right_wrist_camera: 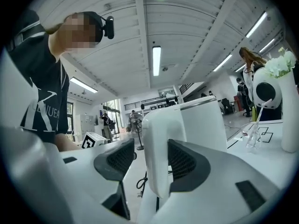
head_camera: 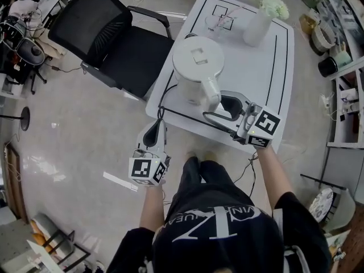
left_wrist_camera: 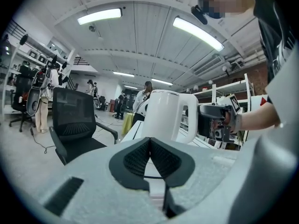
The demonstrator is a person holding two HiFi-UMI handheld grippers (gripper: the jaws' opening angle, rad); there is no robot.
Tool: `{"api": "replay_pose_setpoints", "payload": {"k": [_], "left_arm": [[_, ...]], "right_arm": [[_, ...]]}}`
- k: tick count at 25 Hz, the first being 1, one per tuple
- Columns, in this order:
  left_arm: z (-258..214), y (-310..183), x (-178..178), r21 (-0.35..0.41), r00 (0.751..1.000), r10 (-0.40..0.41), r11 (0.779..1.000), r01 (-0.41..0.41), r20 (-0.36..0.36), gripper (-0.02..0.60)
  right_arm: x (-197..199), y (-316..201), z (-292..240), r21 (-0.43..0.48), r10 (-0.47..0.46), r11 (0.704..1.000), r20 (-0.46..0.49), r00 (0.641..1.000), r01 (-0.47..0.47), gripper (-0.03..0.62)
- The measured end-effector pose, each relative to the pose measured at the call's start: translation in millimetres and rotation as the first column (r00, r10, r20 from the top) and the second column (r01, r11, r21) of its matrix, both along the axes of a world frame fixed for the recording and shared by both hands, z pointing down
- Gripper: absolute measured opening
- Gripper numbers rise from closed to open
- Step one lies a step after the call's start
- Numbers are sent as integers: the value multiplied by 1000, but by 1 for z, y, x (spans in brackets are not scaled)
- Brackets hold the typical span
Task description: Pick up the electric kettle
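As the right claw straddles the handle, the squeeze is not yet made

While the electric kettle (head_camera: 198, 61) stands upright on the white desk (head_camera: 267, 67), at the centre of the head view near the desk's lower-left edge, the right claw (right_wrist_camera: 148, 155) holds its jaws spread to either side of the kettle's handle (right_wrist_camera: 156, 125). One pad lies against the handle and the other shows a gap, so I judge the grasp to be set up but not closed. The left claw (left_wrist_camera: 150, 143), low and left of centre in the head view and off the desk, has its pads pressed together on nothing. The next move calls for closing the right jaws firmly on the handle. The lift should then go straight up, since a kettle held by its handle may tip.
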State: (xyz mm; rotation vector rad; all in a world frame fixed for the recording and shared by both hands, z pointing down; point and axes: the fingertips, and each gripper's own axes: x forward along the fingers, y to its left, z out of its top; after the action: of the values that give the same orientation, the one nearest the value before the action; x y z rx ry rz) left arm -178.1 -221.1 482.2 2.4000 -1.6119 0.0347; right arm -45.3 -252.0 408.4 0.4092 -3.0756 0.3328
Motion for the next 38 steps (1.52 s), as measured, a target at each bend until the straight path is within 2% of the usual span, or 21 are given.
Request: {"api": "replay_pose_setpoints", "payload": {"k": [7,11,23,30,38], "left_arm": [[6,5,-10,-14,999,-50,999,50,4,9],[5,8,-13,-13,998,-66,998,66,6,9],[23,29,-21,-61,994,-107,992,106,-6,9],[27,39,-21,-74,993,-118,991,115,-24,9],[18,44,-27,-54,991,-133,990,133,-6,10]], "right_arm": [[-11,-2,-3,17,-57,998,19,998,57,227],[-18,-5,-5,10,-80,997,56,995,80,200],[-26,-7,-9,25,-95,995,97,991,93,149],[-19,-21,-25,-1,-50,999,269,962,52,140],[-21,-34,-39,-21,-8,1000,341,940,16,135]]}}
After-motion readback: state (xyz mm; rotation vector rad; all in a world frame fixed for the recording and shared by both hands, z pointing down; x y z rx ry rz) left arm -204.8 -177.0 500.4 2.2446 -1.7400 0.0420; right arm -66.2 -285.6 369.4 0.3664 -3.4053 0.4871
